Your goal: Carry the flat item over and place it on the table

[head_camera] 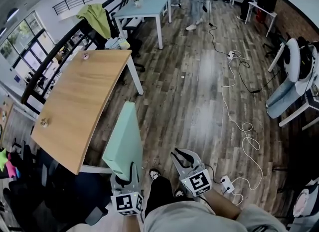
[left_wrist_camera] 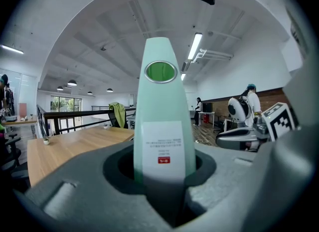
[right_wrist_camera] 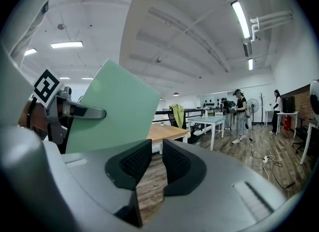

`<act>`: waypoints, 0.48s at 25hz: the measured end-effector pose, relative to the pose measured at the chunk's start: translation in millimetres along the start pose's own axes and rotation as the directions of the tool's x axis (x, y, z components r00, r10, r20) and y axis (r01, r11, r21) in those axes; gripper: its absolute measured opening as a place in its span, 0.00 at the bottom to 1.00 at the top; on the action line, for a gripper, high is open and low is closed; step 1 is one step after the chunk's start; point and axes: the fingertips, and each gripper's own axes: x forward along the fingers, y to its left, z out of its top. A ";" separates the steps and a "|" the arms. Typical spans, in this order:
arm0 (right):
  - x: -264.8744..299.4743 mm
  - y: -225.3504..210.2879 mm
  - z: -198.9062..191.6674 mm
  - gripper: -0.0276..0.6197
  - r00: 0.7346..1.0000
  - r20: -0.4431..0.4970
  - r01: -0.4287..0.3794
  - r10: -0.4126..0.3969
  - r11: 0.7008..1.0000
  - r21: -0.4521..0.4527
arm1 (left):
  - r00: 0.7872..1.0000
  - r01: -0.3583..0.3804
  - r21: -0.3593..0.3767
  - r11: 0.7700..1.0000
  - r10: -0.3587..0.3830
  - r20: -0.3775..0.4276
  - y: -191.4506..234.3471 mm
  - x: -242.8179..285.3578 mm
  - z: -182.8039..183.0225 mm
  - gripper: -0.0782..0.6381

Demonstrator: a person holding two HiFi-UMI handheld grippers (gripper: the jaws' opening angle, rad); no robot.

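Observation:
The flat item (head_camera: 124,141) is a mint-green board, held on edge just off the near corner of the wooden table (head_camera: 79,111). My left gripper (head_camera: 130,172) is shut on its lower edge. In the left gripper view the board (left_wrist_camera: 163,106) rises straight up from between the jaws, with a white label on it, and the wooden table (left_wrist_camera: 75,143) lies behind at left. My right gripper (head_camera: 183,157) hangs beside it over the floor, its jaws slightly apart with nothing between them (right_wrist_camera: 151,160). From there the board (right_wrist_camera: 114,106) shows at left.
Two small objects (head_camera: 44,122) sit on the wooden table. A light-blue table (head_camera: 144,4) stands further back, with people beyond it. White cables (head_camera: 239,121) and a power strip (head_camera: 227,182) lie on the floor at right. Chairs (head_camera: 294,76) stand at the right edge.

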 end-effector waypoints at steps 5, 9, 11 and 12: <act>41.6 -4.8 6.6 0.17 1.000 -0.005 -0.005 0.005 1.000 -0.006 | 0.998 0.059 0.018 0.998 -0.059 0.001 22.5 31.5 5.7 0.31; 82.2 -2.3 17.1 0.18 1.000 -0.013 -0.020 0.020 1.000 -0.013 | 0.996 0.087 0.030 0.996 -0.087 0.007 47.6 58.0 16.6 0.31; 101.7 -1.0 21.0 0.18 0.999 -0.021 -0.025 0.025 0.999 -0.020 | 0.994 0.110 0.029 0.993 -0.110 0.011 59.4 67.7 21.4 0.31; 110.8 0.3 22.7 0.18 0.999 -0.026 -0.030 0.030 0.999 -0.023 | 0.992 0.123 0.032 0.992 -0.123 0.013 64.8 71.8 23.9 0.31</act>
